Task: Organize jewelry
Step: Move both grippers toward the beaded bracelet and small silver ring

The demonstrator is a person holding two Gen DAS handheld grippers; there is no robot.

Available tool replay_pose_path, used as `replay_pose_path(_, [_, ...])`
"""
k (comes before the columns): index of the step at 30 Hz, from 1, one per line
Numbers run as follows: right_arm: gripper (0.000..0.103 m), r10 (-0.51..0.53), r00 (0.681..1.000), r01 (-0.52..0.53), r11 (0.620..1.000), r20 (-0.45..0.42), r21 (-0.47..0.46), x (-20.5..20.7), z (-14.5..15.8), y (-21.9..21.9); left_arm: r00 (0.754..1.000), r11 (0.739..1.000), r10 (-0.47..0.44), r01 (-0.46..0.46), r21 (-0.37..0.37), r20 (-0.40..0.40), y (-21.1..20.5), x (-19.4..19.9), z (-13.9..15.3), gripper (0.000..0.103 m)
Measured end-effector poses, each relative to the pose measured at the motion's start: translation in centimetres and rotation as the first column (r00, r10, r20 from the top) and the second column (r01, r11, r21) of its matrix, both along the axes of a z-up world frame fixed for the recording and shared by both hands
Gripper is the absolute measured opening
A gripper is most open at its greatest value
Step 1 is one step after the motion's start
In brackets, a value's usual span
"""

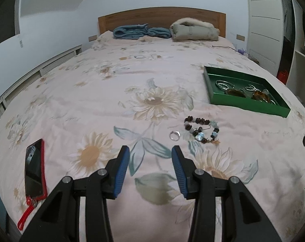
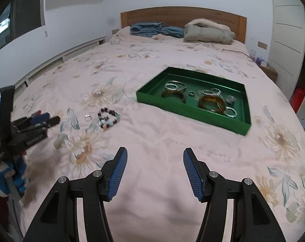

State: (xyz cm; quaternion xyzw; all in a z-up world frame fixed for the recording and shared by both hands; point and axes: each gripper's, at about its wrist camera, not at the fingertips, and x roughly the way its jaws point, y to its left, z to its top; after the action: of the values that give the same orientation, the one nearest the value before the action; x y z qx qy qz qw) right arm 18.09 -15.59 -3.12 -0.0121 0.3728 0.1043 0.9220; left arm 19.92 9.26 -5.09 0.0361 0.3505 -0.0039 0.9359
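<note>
A green tray [image 1: 249, 104] [image 2: 184, 109] lies on the floral bedspread and holds amber bangles [image 2: 211, 102], silver bangles [image 2: 173, 85] and small rings. A beaded bracelet [image 1: 201, 129] [image 2: 109, 119] and a silver ring [image 1: 174, 135] [image 2: 87, 118] lie loose on the bedspread, left of the tray. My left gripper [image 1: 150, 151] is open and empty, just short of the ring; it also shows in the right wrist view [image 2: 45, 120]. My right gripper [image 2: 154, 153] is open and empty, near the bed's front edge, short of the tray.
A phone in a red case [image 1: 34, 169] lies at the front left of the bed. Folded blue cloth [image 1: 140, 31] and a grey-green jacket [image 1: 194, 30] lie by the wooden headboard. A white wardrobe [image 1: 265, 20] stands to the right.
</note>
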Motion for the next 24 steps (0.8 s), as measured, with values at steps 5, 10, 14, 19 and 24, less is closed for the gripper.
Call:
replay_pose_path(5, [0.057,0.032,0.999,-0.032,0.999,0.018,0.0,1.6,0.5,1.6,1.0,1.0,-0.016,0.016,0.002,-0.003,-0.5,1.2,-0.3,0.042])
replay_pose_path(10, [0.057,0.065,0.997,-0.066,0.998,0.037,0.006,3.4,1.1,3.1,1.0,0.999,-0.031,0.031,0.017,-0.005,-0.9,2.1,-0.6,0.042])
replay_pose_path(14, [0.057,0.091,0.995,-0.091,0.996,0.048,0.011,4.9,1.4,4.3,0.999,0.999,-0.048,0.048,0.019,-0.01,-1.1,3.0,-0.9,0.042])
replay_pose_path(19, [0.055,0.127,0.991,-0.128,0.992,0.043,0.014,6.1,1.0,5.8,0.997,0.998,-0.069,0.068,-0.008,-0.031,-1.0,4.2,-1.5,0.042])
replay_pose_path(24, [0.053,0.149,0.989,-0.149,0.988,0.023,0.027,7.2,0.0,6.5,0.99,0.991,-0.122,0.117,-0.068,-0.066,-0.5,5.3,-2.7,0.042])
